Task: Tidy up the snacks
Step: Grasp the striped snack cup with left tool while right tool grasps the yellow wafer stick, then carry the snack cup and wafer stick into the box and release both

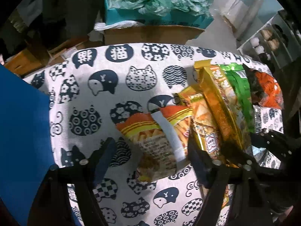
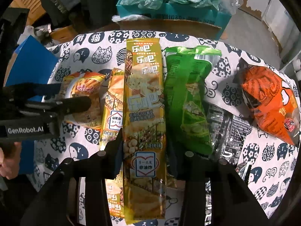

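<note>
Table: we've got a round table [image 2: 267, 171] under a cat-print cloth, snacks spread in a row across the side nearest us.

Blue box: a blue box [image 1: 22, 131] sits at the left edge. Probably where things go, but that's our guess.

Gold pack: the long gold pack [image 2: 144, 113] is the biggest snack. Its long axis runs straight away from the right gripper [image 2: 144, 150], near end pointing back at us.

Green bag: the green bag [image 2: 190, 98] lies just right of the gold pack, roughly parallel to it.

Orange bag: the orange bag [image 2: 270, 101] sits well apart at the far right.

Fries bag: the small fries bag [image 1: 156, 139] is leftmost in the row, beside a second slim yellow pack [image 2: 112, 113].

Right gripper: its fingers straddle the gold pack's near end, one each side, lined up with its length. We can't tell whether they're actually pinching it or only close.

Left gripper: the left gripper [image 1: 150, 154] is spread wide and holding nothing. The fries bag lies straight ahead between its fingers, long axis along them, so the left hand is clearly nearer that one.

Hand pose: both grippers are held low and point forward across the table, left one angled in from the side in the right camera's view.
</note>
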{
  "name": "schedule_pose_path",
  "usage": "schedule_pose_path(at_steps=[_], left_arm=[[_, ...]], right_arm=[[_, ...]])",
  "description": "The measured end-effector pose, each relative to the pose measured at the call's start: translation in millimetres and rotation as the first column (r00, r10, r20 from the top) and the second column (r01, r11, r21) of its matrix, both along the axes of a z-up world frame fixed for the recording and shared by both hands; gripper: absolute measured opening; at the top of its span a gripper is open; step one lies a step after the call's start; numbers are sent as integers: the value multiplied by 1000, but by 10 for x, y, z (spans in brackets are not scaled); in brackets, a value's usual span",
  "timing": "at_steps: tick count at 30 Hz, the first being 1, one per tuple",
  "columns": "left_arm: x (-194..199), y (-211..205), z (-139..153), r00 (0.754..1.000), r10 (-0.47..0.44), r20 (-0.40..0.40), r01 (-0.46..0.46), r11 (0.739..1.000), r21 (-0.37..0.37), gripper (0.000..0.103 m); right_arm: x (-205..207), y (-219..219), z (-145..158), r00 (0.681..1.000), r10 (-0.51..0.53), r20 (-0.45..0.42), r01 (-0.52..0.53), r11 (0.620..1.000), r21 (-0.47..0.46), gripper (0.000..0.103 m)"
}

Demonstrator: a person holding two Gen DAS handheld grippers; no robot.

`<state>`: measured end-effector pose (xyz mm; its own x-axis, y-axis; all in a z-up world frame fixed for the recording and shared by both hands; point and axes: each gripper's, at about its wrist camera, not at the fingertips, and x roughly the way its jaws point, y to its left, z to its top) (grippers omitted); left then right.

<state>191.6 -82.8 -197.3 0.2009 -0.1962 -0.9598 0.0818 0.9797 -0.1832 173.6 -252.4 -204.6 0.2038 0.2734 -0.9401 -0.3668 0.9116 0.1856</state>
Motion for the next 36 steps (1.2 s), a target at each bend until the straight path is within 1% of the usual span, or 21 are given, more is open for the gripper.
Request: schedule_pose_path(at_steps=[1, 3, 5, 6, 7, 10, 11, 15, 18, 22, 26, 29, 36], left_arm=[[-9, -6, -5, 1000, -7, -1, 7, 1000, -16, 64], [-24, -24, -5, 1000, -26, -5, 26, 999, -44, 45], [-57, -43, 15, 999, -43, 1, 43, 998, -37, 38], [-77, -50, 33, 999, -51, 9, 52, 998, -31, 36], [-93, -51, 48, 998, -57, 14, 57, 998, -26, 35], [-153, -48, 105, 996, -79, 43, 78, 996, 38, 34], [-179, -41, 130, 995, -85, 51, 83, 995, 49, 33], [-252, 19, 220, 993, -98, 66, 94, 993, 64, 32], [-333, 38, 307, 990, -111, 90, 102, 990, 101, 32], [-446, 61, 447, 984, -130, 119, 115, 985, 131, 32], [-566, 42, 581, 976, -159, 151, 133, 977, 169, 32], [-670, 30, 682, 968, -179, 176, 142, 968, 205, 32], [-916, 116, 949, 954, -201, 223, 147, 961, 236, 32]], right_arm=[[10, 17, -11, 1000, 1, 5, -1, 1000, -4, 40], [16, 49, -24, 1000, 9, 17, -9, 1000, -13, 40], [4, 68, -22, 999, 22, 28, -21, 1000, -21, 30], [-2, 74, -12, 999, 25, 33, -24, 999, -28, 30], [-8, 76, 3, 999, 26, 42, -24, 999, -36, 30], [-24, 61, 45, 998, 18, 56, -15, 999, -49, 30], [-29, 57, 60, 998, 14, 57, -12, 999, -47, 30], [-85, 45, 134, 998, 11, 62, -8, 999, -48, 29], [-130, 66, 201, 997, 18, 74, -14, 998, -59, 29], [-208, 88, 321, 994, 31, 101, -24, 997, -74, 29], [-271, 105, 437, 992, 34, 124, -25, 997, -71, 29], [-331, 106, 562, 988, 38, 148, -28, 997, -68, 29], [-455, 158, 861, 980, 50, 192, -41, 998, -52, 29]])
